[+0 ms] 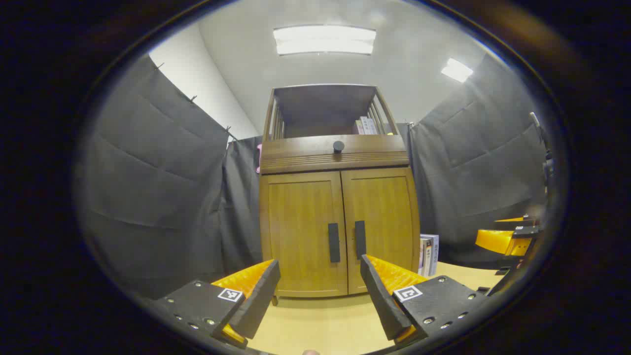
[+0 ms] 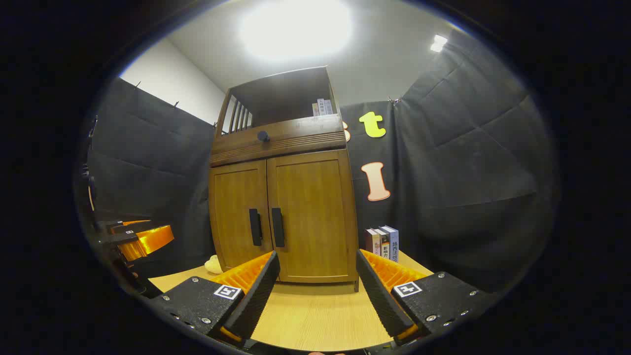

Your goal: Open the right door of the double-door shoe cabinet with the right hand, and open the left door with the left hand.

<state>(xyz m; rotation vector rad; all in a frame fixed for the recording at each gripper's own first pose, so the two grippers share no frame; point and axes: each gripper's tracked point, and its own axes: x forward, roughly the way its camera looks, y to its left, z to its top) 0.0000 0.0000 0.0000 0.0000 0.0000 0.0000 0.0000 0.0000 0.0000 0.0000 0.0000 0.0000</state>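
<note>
Ahead of both grippers, the shoe cabinet (image 1: 339, 231) stands on a pale wooden tabletop (image 1: 320, 325), its left door (image 1: 303, 231) and right door (image 1: 379, 227) both closed, handles side by side at the centre seam. Books (image 1: 366, 126) stand in its open upper shelf; more books (image 2: 382, 242) stand just right of its base. Left gripper (image 1: 320, 291) and right gripper (image 2: 318, 286): fingers spread wide, holding nothing, well short of the doors. Black cloth walls surround the booth.
</note>
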